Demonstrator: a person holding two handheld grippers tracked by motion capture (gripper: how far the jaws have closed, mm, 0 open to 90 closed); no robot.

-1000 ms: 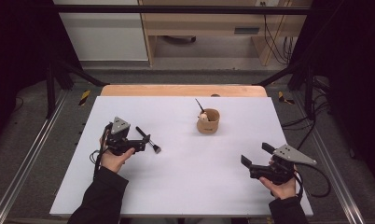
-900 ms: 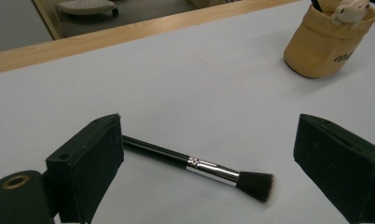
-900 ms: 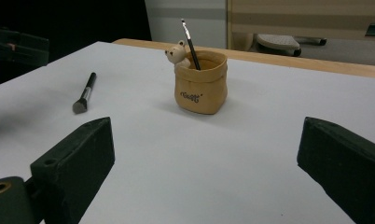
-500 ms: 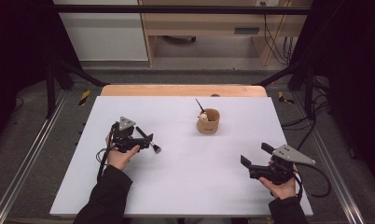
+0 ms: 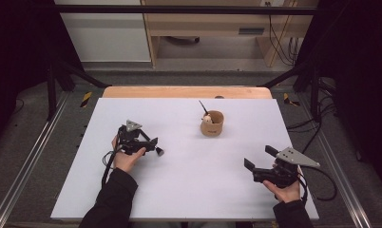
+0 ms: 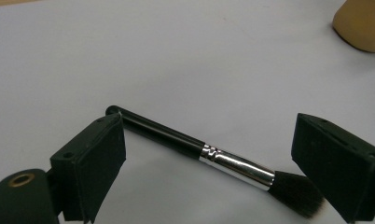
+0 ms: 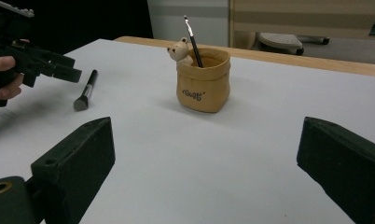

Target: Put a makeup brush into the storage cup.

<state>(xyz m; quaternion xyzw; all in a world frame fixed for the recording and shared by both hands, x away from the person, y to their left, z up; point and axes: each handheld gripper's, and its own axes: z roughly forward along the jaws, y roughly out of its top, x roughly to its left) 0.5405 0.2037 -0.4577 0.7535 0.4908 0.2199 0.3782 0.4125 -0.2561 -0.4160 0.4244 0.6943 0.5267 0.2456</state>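
The makeup brush [image 6: 209,154] lies flat on my table [image 5: 189,190], between my left tool's [image 5: 153,146] spread jaws. My right tool [image 5: 258,159] hangs spread too, near right.

The table [image 5: 189,190] takes up the middle of the high view; the pot [image 5: 212,123] stands on it right of centre, toward the far edge, with a thin brush [image 5: 203,106] standing in it; the makeup brush [image 6: 213,156] lies flat on the table at centre left, between the spread jaws of the left claw [image 5: 153,147]; the right claw [image 5: 258,159] sits at lower right, well apart from the pot.
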